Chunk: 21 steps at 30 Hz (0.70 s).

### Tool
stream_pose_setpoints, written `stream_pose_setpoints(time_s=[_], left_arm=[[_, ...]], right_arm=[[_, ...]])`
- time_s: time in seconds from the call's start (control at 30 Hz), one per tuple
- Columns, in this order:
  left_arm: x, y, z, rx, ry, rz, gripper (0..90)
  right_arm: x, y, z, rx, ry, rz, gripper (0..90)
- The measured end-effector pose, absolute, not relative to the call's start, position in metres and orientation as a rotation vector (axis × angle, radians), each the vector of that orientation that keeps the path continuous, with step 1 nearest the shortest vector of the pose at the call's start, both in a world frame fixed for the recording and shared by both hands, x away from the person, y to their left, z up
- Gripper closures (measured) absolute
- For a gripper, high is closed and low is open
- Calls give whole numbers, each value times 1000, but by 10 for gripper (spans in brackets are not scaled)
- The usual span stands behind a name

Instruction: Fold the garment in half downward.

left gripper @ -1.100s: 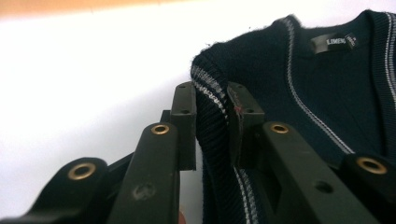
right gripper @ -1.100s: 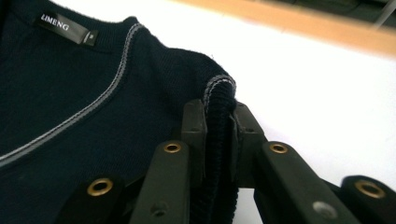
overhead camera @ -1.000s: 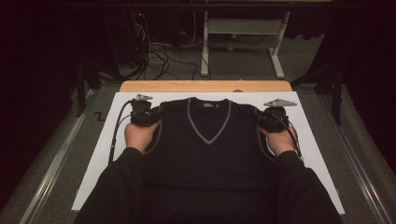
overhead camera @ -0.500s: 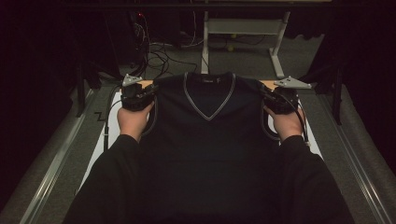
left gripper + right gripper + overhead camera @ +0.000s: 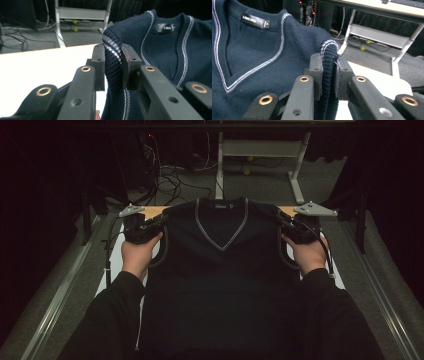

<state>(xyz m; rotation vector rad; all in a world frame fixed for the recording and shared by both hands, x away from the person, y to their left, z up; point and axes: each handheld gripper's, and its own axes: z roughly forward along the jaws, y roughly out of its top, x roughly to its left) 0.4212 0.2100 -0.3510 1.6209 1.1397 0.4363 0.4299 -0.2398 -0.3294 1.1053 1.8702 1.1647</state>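
A dark navy sleeveless V-neck sweater point(image 5: 220, 270) with pale striped trim hangs spread between my two grippers, lifted above the table. My left gripper point(image 5: 159, 222) is shut on the ribbed edge of the sweater's shoulder point(image 5: 113, 62), which is pinched between the two black pads. My right gripper point(image 5: 281, 220) is shut on the other shoulder's ribbed edge point(image 5: 328, 67). The neck label point(image 5: 166, 27) shows inside the collar, and the same label point(image 5: 254, 20) appears in the right gripper view. The sweater's lower part drapes toward the person's dark sleeves point(image 5: 115, 320).
A white table point(image 5: 37, 67) with a wooden far edge point(image 5: 150, 210) lies under the sweater. Beyond it stand a white-legged desk frame point(image 5: 260, 150), loose cables point(image 5: 170, 175) and small balls point(image 5: 75, 29) on the grey floor. Metal rails point(image 5: 55, 300) run along both sides.
Both grippers have risen and moved away from the person, carrying the sweater's shoulders up off the table; the sweater now hangs stretched between them.
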Motion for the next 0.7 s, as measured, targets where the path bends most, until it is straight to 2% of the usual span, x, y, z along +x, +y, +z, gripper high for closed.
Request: stream_pose_setpoints(time_s=[0.7], left_arm=[[304, 225, -434, 1754, 1039, 309, 715]], right_arm=[[313, -272, -428, 1077, 1999, 1269, 794]])
